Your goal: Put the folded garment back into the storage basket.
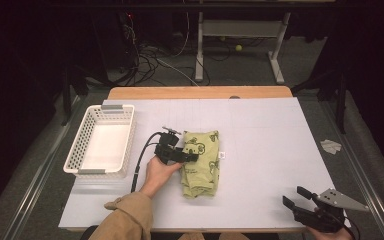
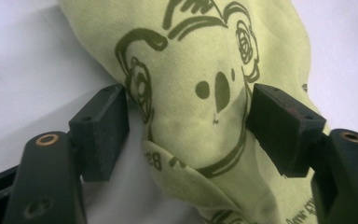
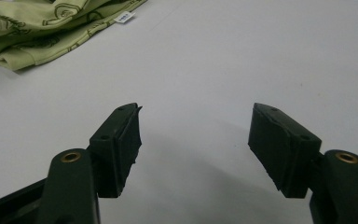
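White covering spans the desk (image 1: 260, 130), with dark floor and cables beyond. On it, the left tool (image 1: 192, 156) rests over the folded green cloth (image 1: 201, 165), jaws apart and straddling its printed face without pinching. A white basket (image 1: 102, 142) sits just left of that tool, nothing between them. The right tool (image 1: 294, 197) hovers well right of the cloth near the desk's front edge, jaws spread wide, holding nothing. A small tag (image 3: 124, 17) lies beside the cloth.

A lab-like recording room, dim around its edges. A white-covered table (image 1: 260, 130) stands on grey carpet, loose cables (image 1: 150, 62) tangle on the floor beyond its far edge, and a white desk frame (image 1: 240, 30) stands behind.
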Available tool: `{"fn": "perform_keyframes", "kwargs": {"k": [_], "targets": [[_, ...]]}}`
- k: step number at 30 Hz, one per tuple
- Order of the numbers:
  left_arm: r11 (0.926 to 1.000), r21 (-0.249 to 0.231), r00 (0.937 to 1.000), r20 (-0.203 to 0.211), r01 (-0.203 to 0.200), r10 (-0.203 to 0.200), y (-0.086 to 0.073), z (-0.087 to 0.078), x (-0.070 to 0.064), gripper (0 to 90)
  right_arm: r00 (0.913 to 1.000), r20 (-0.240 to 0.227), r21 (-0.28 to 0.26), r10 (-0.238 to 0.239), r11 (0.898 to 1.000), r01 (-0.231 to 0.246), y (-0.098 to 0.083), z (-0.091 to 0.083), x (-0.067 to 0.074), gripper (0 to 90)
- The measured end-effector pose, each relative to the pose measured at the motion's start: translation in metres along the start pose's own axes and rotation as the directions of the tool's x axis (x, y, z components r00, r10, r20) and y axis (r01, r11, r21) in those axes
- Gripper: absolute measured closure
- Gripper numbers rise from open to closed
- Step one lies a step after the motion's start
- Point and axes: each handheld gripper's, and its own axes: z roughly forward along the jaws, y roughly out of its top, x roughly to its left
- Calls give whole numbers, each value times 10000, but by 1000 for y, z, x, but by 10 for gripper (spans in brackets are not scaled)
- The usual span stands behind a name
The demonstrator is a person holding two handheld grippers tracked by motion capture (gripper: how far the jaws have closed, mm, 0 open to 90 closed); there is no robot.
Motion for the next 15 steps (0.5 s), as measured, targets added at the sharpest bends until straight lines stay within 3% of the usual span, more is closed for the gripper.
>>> {"fn": "perform_keyframes", "kwargs": {"k": [7,15], "targets": [[9996,104,9996,-139,-249,250,-1,3,-5,330,9999,74,-112,83,9999,-83,-3,-2,1,346],[9977,262,9957,-681,-619,635,-2,5,-13,406,9999,159,-202,47,9998,-44,-4,-4,3,347]]}}
